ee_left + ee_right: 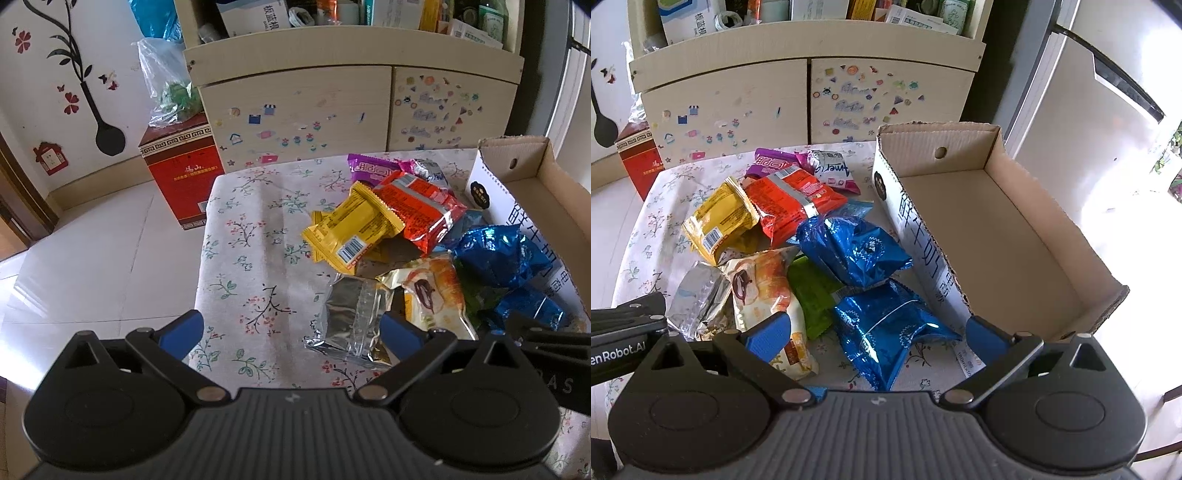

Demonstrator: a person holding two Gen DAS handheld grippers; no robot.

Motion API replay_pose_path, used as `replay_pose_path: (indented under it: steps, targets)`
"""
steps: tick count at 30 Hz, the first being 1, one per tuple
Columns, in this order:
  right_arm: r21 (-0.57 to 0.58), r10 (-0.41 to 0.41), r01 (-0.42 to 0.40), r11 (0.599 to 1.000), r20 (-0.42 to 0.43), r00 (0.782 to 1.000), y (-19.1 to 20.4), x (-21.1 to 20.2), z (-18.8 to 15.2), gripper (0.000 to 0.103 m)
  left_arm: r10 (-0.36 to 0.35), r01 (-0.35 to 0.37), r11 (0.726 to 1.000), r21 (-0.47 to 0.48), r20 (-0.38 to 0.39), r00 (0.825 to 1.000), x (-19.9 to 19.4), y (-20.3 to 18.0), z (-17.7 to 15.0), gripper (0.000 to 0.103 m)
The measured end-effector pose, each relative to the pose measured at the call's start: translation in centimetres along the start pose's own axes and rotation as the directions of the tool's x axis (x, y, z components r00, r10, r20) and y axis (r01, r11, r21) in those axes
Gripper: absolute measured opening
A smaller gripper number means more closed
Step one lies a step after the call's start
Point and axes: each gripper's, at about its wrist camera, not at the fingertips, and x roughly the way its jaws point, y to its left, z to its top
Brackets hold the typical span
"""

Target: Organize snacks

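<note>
A pile of snack packets lies on a floral tablecloth: yellow, red, purple, silver, a bread packet and two blue ones. An empty cardboard box stands to their right. My left gripper is open above the table, its right finger over the silver packet. My right gripper is open, straddling the nearer blue packet. Neither holds anything.
A wooden cabinet with stickers stands behind the table. A red carton with a plastic bag on top sits on the tiled floor at the left. The left gripper's body shows in the right wrist view.
</note>
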Motion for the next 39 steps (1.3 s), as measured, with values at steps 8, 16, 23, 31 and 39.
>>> replay_pose_path:
  steps: [8,16,23,31,39]
  targets:
    - [-0.010,0.022,-0.022,1.000,-0.005,1.000,0.0,0.0,0.0,0.103,0.020,-0.020,1.000,0.016,0.006,1.000,0.0,-0.2,-0.1,0.099]
    - [-0.017,0.031,-0.032,0.999,-0.007,0.999,0.0,0.2,0.0,0.103,0.021,-0.021,0.999,0.025,0.006,1.000,0.0,-0.3,-0.2,0.097]
    - [-0.023,0.033,-0.033,0.999,0.003,0.999,0.1,0.1,-0.1,0.103,0.021,-0.022,0.999,0.024,0.011,1.000,0.0,-0.2,-0.3,0.097]
    - [-0.018,0.060,-0.060,0.998,0.010,0.998,-0.4,0.0,-0.2,0.103,-0.008,0.008,1.000,0.008,0.008,1.000,-0.1,0.1,-0.5,0.098]
    - [0.036,0.167,-0.167,0.985,0.001,0.986,-2.1,-0.4,-0.3,0.103,-0.049,0.049,0.999,0.000,0.010,0.999,-0.1,0.7,-0.5,0.101]
